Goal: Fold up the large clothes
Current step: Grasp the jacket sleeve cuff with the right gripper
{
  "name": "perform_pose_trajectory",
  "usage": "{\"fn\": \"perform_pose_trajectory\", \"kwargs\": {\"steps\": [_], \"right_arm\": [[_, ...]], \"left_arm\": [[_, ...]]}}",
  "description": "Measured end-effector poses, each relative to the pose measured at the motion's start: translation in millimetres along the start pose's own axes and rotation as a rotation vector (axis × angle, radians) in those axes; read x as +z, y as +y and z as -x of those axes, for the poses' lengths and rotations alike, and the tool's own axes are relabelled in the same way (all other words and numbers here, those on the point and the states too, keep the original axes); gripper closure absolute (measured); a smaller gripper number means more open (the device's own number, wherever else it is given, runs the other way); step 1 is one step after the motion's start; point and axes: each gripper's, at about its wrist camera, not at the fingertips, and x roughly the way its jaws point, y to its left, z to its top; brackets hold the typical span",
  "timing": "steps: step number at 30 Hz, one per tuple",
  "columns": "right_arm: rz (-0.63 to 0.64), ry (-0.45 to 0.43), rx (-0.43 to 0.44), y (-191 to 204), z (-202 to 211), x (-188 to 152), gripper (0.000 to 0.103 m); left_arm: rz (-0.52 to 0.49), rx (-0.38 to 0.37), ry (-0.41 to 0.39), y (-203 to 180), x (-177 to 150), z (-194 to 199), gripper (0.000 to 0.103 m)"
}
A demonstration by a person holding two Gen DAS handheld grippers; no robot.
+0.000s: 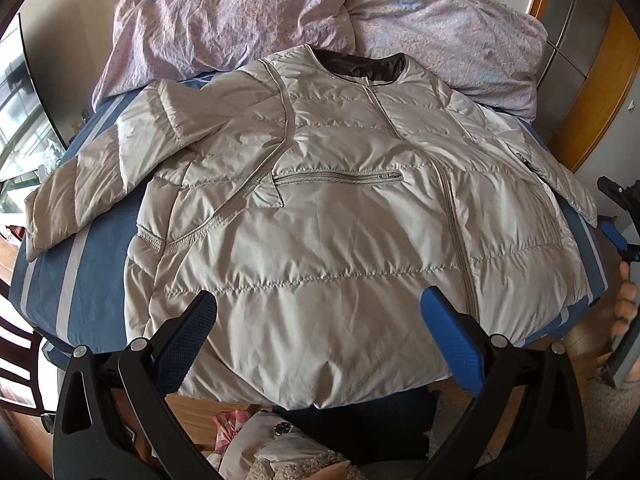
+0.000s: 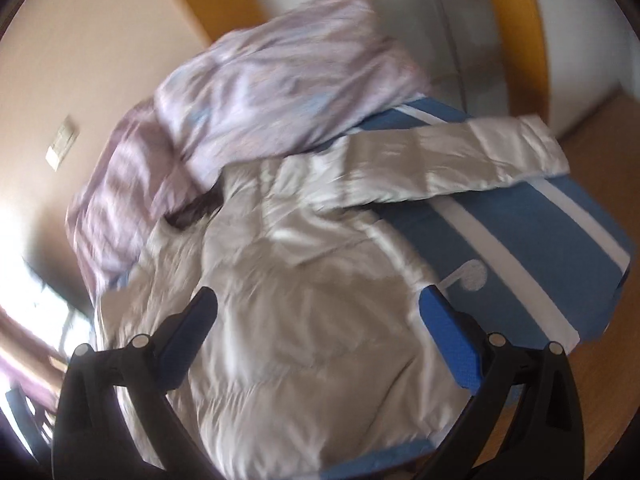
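Note:
A large silver-grey puffer jacket [image 1: 320, 208] lies spread front-up on a bed with a blue and white striped sheet [image 1: 100, 248], collar toward the far end, both sleeves stretched out to the sides. My left gripper [image 1: 318, 304] is open and empty, above the jacket's hem near the bed's front edge. My right gripper [image 2: 318, 304] is open and empty, over the jacket's [image 2: 300, 300] lower right side; this view is blurred. The jacket's right sleeve [image 2: 460, 160] reaches across the blue sheet [image 2: 540, 232]. The right gripper also shows at the right edge of the left wrist view [image 1: 620, 216].
A crumpled lilac duvet [image 1: 320, 12] is piled at the head of the bed, behind the collar. Wooden door frames [image 1: 600, 92] stand at the back right. Clothes and a fleecy item [image 1: 288, 452] lie below the bed's front edge. A window [image 1: 20, 120] is at left.

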Motion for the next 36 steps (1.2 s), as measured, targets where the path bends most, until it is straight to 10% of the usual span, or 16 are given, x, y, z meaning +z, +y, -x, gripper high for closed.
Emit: {"fn": "perform_pose_trajectory", "kwargs": {"steps": [8, 19, 27, 36], "right_arm": [[-0.413, 0.022, -0.025, -104, -58, 61, 0.009], [-0.747, 0.005, -0.055, -181, -110, 90, 0.047], [-0.744, -0.085, -0.185, -194, -115, 106, 0.077], [-0.395, -0.198, -0.414, -135, -101, 143, 0.095]], "left_arm": [[-0.009, -0.072, 0.043, 9, 30, -23, 0.001], [-0.001, -0.131, 0.016, 20, 52, -40, 0.001], [0.053, -0.089, -0.076, 42, 60, -41, 0.001], [0.143, -0.063, -0.193, 80, 64, -36, 0.001]]}}
